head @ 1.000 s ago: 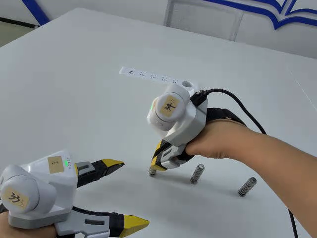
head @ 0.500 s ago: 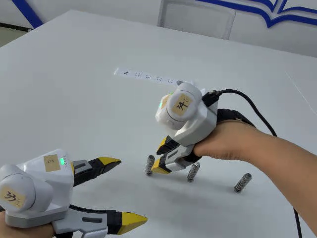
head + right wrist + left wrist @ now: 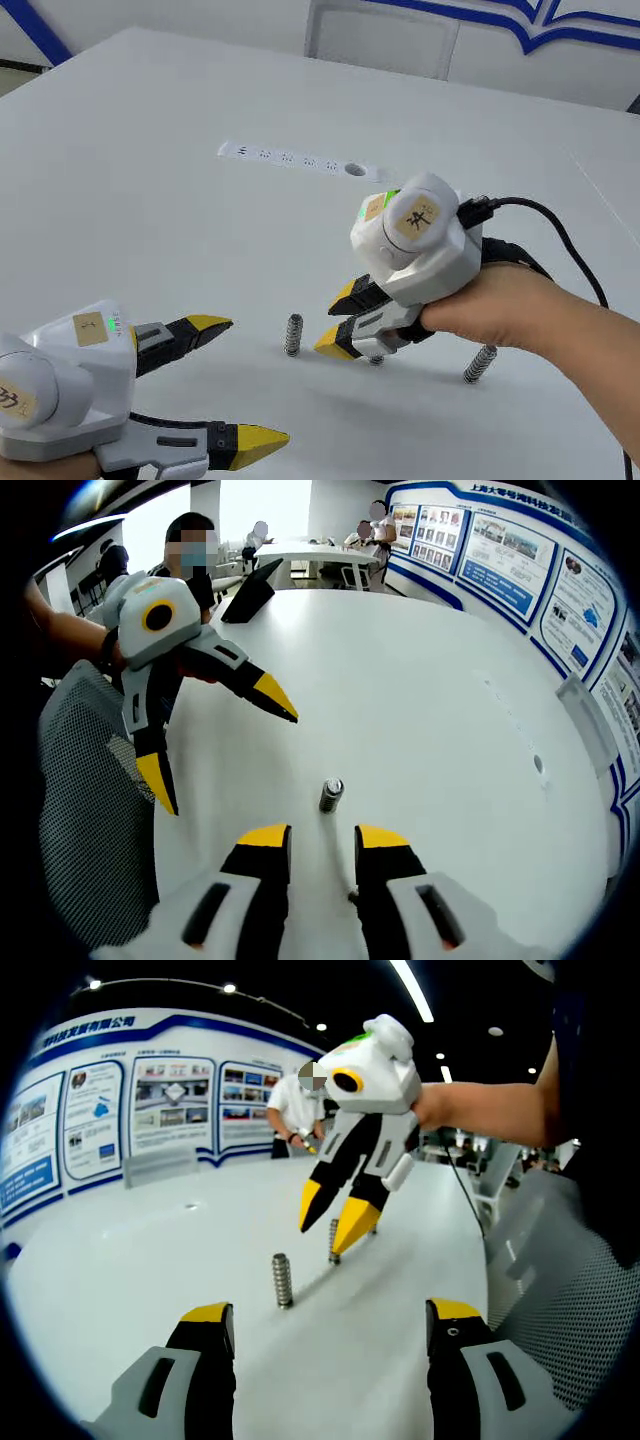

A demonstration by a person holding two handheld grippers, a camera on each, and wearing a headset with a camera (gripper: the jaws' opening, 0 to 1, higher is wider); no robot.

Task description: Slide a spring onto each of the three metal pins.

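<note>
Three springs stand upright on the white table [image 3: 150, 220]: the left spring [image 3: 293, 334], a middle spring [image 3: 375, 358] half hidden behind my right gripper, and a right spring [image 3: 480, 363]. My right gripper [image 3: 338, 322] hovers just right of the left spring, open and empty. In its own view its jaws [image 3: 322, 836] point at that spring [image 3: 330, 794]. My left gripper [image 3: 235, 382] is wide open at the bottom left, well short of the springs. Its own view [image 3: 330, 1312] looks at the left spring [image 3: 282, 1280] and the right gripper [image 3: 330, 1228].
A white power strip [image 3: 290, 160] lies farther back on the table, with a round hole [image 3: 355, 169] beside it. A black cable [image 3: 545, 220] trails from the right gripper. A mesh chair back [image 3: 570, 1300] is on the right of the left gripper view.
My right gripper has drawn back to the right off the left spring and its jaws have parted. The left gripper has stayed put.
</note>
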